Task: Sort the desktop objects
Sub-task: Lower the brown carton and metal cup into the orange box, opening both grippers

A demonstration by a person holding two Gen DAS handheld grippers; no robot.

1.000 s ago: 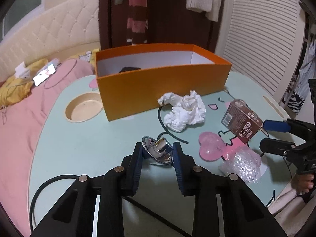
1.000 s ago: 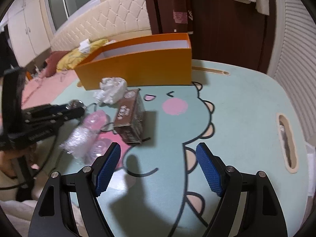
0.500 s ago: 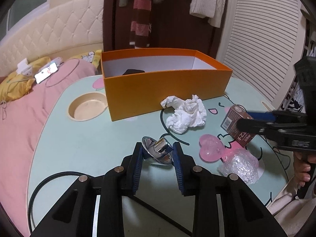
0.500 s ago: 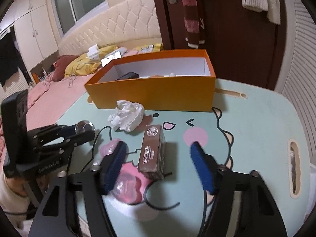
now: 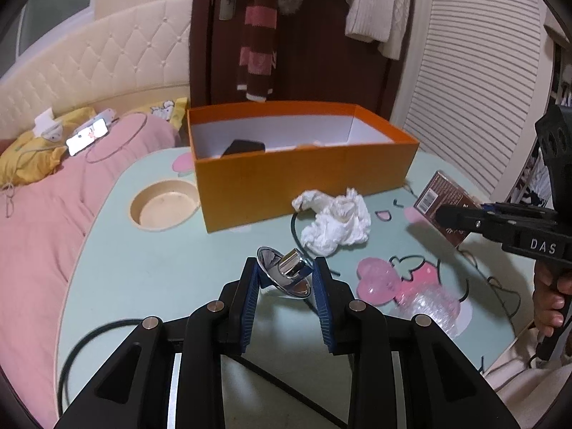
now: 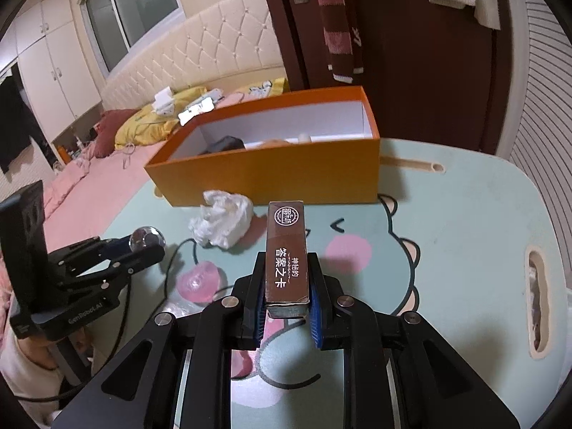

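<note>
My left gripper (image 5: 286,268) is shut on a shiny metal knob (image 5: 289,273), held just above the mint cartoon table (image 5: 150,268). In the right wrist view my right gripper (image 6: 286,275) is shut on a brown card box (image 6: 287,246), which sticks out forward between the blue pads. An open orange box (image 5: 304,175) stands at the back with a dark item inside. In front of it lies a crumpled white tissue (image 5: 332,221). A pink heart-shaped piece (image 5: 375,280) and a clear plastic wrap (image 5: 429,304) lie on the table to the right.
A round cup recess (image 5: 162,207) sits left of the orange box. A black cable (image 5: 89,339) loops near the table's front edge. A slot (image 6: 538,286) is cut in the table's right side. A pink bed (image 5: 35,232) borders the left. A person's hand (image 5: 550,300) grips the right handle.
The right gripper closed from wide open onto the brown card box and raised it off the table. The left gripper kept its hold on the metal knob and barely moved.
</note>
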